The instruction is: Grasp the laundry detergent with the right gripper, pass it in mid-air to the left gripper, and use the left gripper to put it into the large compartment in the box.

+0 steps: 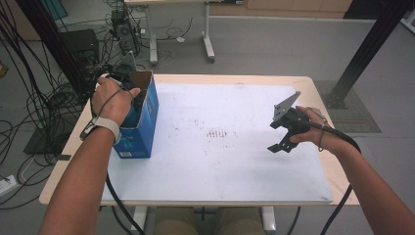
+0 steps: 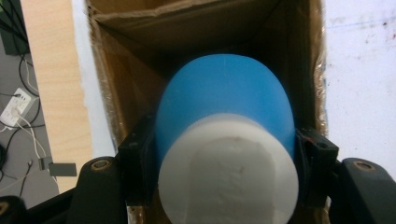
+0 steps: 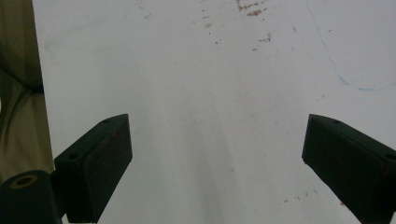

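Under both hands lies a wooden table [image 1: 320,169] covered almost wholly by a white sheet [image 1: 220,161], marked with small brown specks near its middle. At the left edge of that sheet stands a blue cardboard box [image 1: 143,128], upright, its top open and one brown flap raised at the far side. The left hand [image 1: 111,100] reaches over that opening and points the left gripper [image 2: 224,154] down into it. Seen from the left gripper view, the two black fingers [image 2: 136,163] are clamped on a blue bottle [image 2: 224,93] with a white cap [image 2: 229,172]; one finger presses each side of the bottle just beyond the cap, and the blue body stretches away from the fingertips into the brown inside of the box. The right hand [image 1: 313,129] holds the right gripper [image 1: 280,144] above the right part of the sheet, well apart from the box. Its fingers [image 3: 95,163] are spread wide with nothing between them, and bare white sheet lies below and ahead of their tips.
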`<state>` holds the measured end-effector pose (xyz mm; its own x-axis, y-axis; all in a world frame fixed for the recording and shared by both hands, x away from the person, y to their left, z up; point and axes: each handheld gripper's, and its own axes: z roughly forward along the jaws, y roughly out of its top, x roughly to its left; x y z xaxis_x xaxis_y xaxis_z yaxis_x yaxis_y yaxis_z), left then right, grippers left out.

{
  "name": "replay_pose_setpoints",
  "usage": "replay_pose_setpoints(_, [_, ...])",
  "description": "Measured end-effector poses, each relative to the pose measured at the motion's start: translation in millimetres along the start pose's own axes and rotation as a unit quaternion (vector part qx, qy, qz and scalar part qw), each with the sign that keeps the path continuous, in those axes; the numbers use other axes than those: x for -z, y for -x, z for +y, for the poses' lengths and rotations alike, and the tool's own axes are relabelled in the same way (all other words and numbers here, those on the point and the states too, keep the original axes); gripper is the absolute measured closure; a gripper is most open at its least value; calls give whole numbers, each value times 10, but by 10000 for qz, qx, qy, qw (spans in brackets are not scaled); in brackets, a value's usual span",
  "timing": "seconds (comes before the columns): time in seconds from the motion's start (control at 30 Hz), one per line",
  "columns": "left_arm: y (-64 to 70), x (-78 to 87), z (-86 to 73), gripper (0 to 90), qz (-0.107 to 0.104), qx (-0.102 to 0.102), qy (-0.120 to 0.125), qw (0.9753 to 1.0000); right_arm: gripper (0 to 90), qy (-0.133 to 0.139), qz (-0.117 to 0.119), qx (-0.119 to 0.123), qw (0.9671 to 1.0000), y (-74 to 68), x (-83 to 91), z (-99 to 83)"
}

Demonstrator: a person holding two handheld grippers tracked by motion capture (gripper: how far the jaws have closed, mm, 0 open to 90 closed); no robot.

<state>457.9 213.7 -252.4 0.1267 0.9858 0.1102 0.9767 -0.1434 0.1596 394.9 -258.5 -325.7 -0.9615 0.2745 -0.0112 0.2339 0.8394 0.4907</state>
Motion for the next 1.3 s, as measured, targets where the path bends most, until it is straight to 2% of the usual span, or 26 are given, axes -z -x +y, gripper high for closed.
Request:
replay_pose_setpoints(0.3, [12, -108, 0, 373, 11, -50, -63, 10000, 87, 3, -7, -41, 10000, -6, 15, -30])
replay_pose_setpoints(1.3, [7, -115, 9, 372, -1, -53, -63, 10000, 87, 9, -22, -52, 10000, -12, 12, -47])
